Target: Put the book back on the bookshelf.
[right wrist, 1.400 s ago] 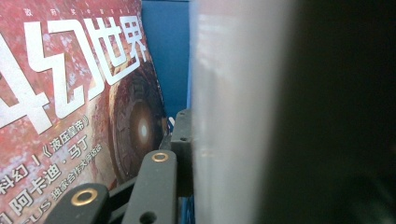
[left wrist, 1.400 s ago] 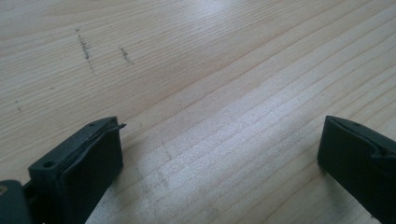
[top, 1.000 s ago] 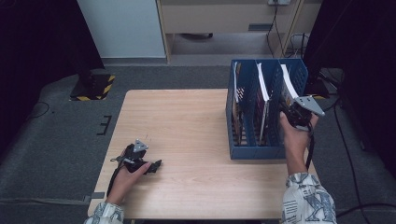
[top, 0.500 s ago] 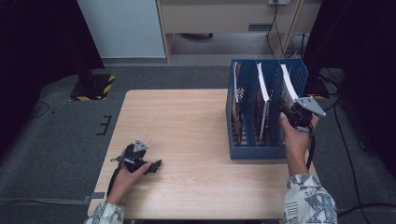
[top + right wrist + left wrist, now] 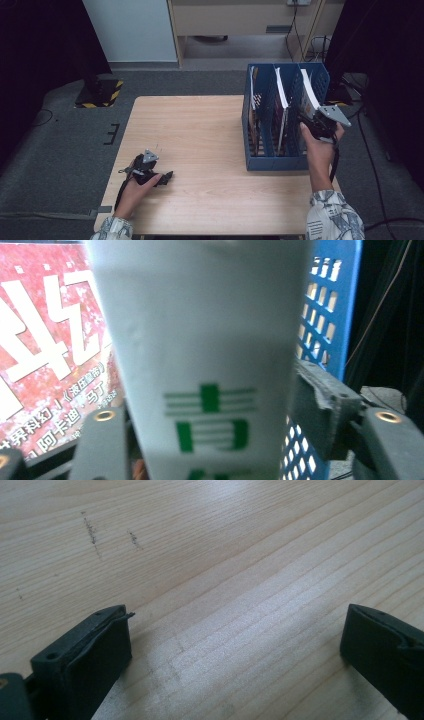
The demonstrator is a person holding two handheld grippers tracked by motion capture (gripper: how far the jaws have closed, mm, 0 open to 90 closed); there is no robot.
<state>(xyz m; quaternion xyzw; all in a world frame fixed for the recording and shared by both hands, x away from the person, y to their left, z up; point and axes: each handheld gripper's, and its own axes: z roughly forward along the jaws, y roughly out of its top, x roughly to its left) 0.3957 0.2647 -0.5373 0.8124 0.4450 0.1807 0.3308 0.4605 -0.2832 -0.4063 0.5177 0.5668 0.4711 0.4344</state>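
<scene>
Right gripper point(image 5: 210, 440): the jaws stand on either side of a white book with green characters point(image 5: 200, 355), and they have just been opening; the right jaw stands off the book's edge, while the left jaw lies close against the other side — contact there cannot be told. In the high view the right gripper point(image 5: 312, 120) sits at the rightmost compartment of the blue file rack point(image 5: 272, 162), where the white book point(image 5: 309, 92) stands leaning inside. A red-covered book with large white characters point(image 5: 50, 355) stands just beside it in the rack. Left gripper point(image 5: 235, 645): jaws wide apart, nothing between them — bare wood grain shows through the gap. In the high view the left gripper point(image 5: 162, 178) rests low on the wooden table point(image 5: 200, 130) near its front left corner, well apart from the rack.
</scene>
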